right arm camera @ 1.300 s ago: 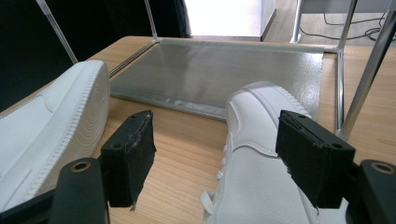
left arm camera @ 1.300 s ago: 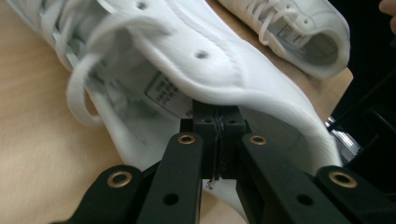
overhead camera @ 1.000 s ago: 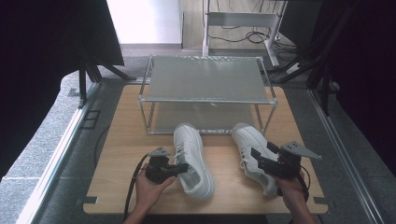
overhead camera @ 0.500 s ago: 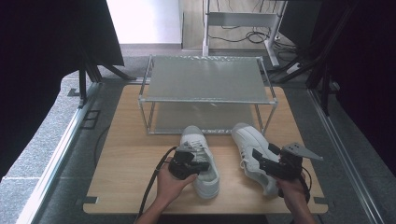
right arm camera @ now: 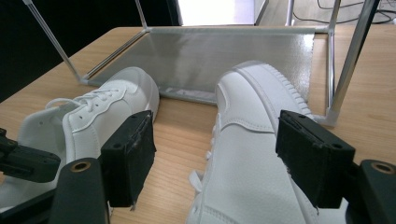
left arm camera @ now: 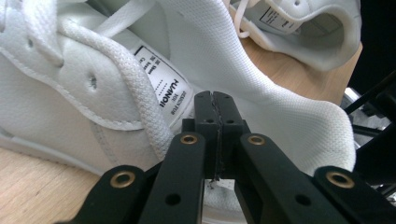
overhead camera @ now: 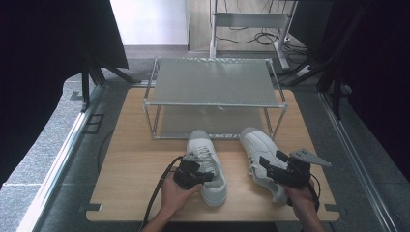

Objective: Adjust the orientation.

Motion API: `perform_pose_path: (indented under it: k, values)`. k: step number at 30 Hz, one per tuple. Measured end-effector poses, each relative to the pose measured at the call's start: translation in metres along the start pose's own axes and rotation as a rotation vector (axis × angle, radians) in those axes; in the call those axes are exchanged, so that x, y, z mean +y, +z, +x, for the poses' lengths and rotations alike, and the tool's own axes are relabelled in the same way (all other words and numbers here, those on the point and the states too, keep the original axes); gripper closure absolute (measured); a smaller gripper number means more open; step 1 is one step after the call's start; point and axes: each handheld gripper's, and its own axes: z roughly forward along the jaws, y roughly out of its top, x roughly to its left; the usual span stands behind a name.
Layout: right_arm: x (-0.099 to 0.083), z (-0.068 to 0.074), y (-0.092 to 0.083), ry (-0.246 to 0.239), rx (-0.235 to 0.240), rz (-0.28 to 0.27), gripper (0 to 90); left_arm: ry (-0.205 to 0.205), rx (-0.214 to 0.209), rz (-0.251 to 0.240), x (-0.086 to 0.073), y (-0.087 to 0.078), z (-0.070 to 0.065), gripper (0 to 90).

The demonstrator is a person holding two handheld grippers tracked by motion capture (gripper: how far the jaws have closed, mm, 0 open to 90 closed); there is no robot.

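Two white sneakers lie on the wooden table (overhead camera: 130,164), toes toward the rack. My left gripper (overhead camera: 209,177) is over the left sneaker (overhead camera: 204,145). In the left gripper view, the left gripper (left arm camera: 215,97) has its jaws pressed together, with the tips at the collar lining of the left sneaker (left arm camera: 70,102). I see nothing clamped between them. The right sneaker (left arm camera: 308,28) lies beyond. My right gripper (overhead camera: 265,169) stands open over the right sneaker (overhead camera: 256,142). The right gripper (right arm camera: 217,144) has its pads either side of that shoe's (right arm camera: 252,126) forefoot, with a gap on the left side.
A two-level metal rack (overhead camera: 212,79) stands at the back of the table, its lower shelf (right arm camera: 210,51) just ahead of both toes. The left sneaker (right arm camera: 107,102) lies to the left in the right gripper view. Dark screens flank the table.
My left hand and gripper moved right, from beside the left sneaker to over its opening, and the sneaker shifted a little. The right gripper and right sneaker stayed put.
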Motion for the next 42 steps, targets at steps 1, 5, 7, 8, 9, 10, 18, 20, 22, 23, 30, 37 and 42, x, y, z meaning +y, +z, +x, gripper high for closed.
perform_pose_path:
  k: [1,5,7,8,9,10,18,20,22,23,30,37,42]
  values:
    - [0.0,0.001,0.0,0.001,0.001,0.001,28.7,0.001,0.001,0.001,-0.001,-0.002,0.001,90.0]
    - [0.0,0.003,-0.001,-0.004,0.002,0.002,28.7,-0.01,0.01,-0.005,-0.006,-0.008,0.004,90.0]
    - [0.0,0.005,0.001,-0.007,0.001,0.006,28.7,-0.03,0.013,-0.02,-0.011,-0.014,0.008,90.0]
    - [0.0,0.006,0.002,-0.006,0.003,0.011,28.7,-0.041,0.018,-0.027,-0.015,-0.02,0.012,90.0]
    - [0.001,0.007,0.003,-0.007,0.005,0.017,28.7,-0.044,0.023,-0.029,-0.017,-0.023,0.014,90.0]
    - [0.002,0.008,0.004,-0.005,0.004,0.02,28.7,-0.046,0.029,-0.031,-0.018,-0.025,0.016,90.0]
    - [0.025,0.02,0.01,0.009,0.046,0.001,28.7,-0.063,0.035,-0.067,-0.018,-0.042,0.03,90.0]
    - [0.027,0.024,0.013,0.007,0.058,-0.005,28.7,-0.051,0.011,-0.075,-0.017,-0.045,0.03,87.5]
    - [0.027,0.026,0.015,-0.016,0.058,-0.003,28.7,-0.047,-0.03,-0.109,-0.015,-0.052,0.027,81.3]
    - [0.026,0.027,0.016,-0.026,0.058,0.0,28.7,-0.047,-0.03,-0.109,-0.015,-0.052,0.027,77.7]
    - [0.021,0.022,0.01,-0.07,0.059,0.0,28.7,0.0,-0.004,-0.266,-0.009,-0.09,0.015,58.9]
    - [0.017,0.014,0.005,-0.085,0.057,0.008,29.0,-0.034,0.025,-0.296,-0.009,-0.1,0.027,51.1]
    - [0.01,0.014,0.001,-0.119,0.058,0.041,29.5,-0.07,0.036,-0.33,-0.012,-0.111,0.033,46.0]
